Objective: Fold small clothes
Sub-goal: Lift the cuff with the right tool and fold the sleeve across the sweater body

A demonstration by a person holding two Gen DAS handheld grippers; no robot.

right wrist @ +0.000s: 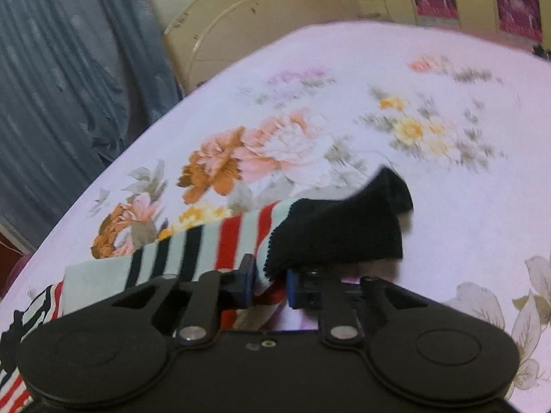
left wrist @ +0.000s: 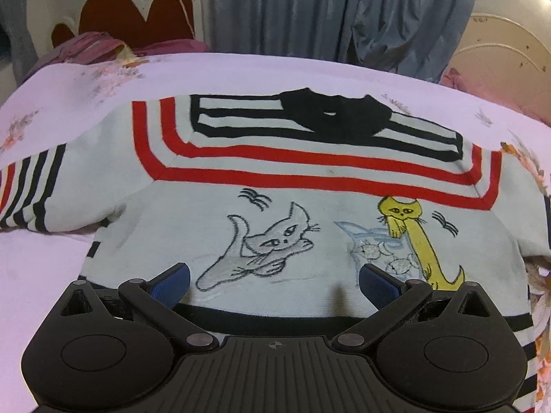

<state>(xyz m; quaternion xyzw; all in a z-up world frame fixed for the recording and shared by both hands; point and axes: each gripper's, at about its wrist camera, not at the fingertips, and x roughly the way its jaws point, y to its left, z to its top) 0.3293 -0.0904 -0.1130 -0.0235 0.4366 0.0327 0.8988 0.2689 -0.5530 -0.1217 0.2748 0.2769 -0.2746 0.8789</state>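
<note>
Sweater [left wrist: 275,186] lies flat on bed [left wrist: 86,79], front up. Left gripper [left wrist: 274,284] hovers over hem, jaws apart. Right gripper [right wrist: 269,284] jaws clamped on striped sleeve [right wrist: 220,244], lifted off sheet.

— How does the left claw [left wrist: 273,280] stand?

— Its jaws are spread wide, and the blue pads [left wrist: 172,284] hold nothing between them. It hangs low over the sweater [left wrist: 310,206], pointing forward along it toward the collar.

— And the right claw [right wrist: 268,284]?

— Its jaws are drawn close together, pinching a striped sleeve [right wrist: 241,237] near the black cuff, which sticks out beyond the fingertips. The sleeve seems lifted a little off the bed, though the right wrist view is blurred there, so that is hard to tell. The claw sits tilted, its left side lower.
</note>
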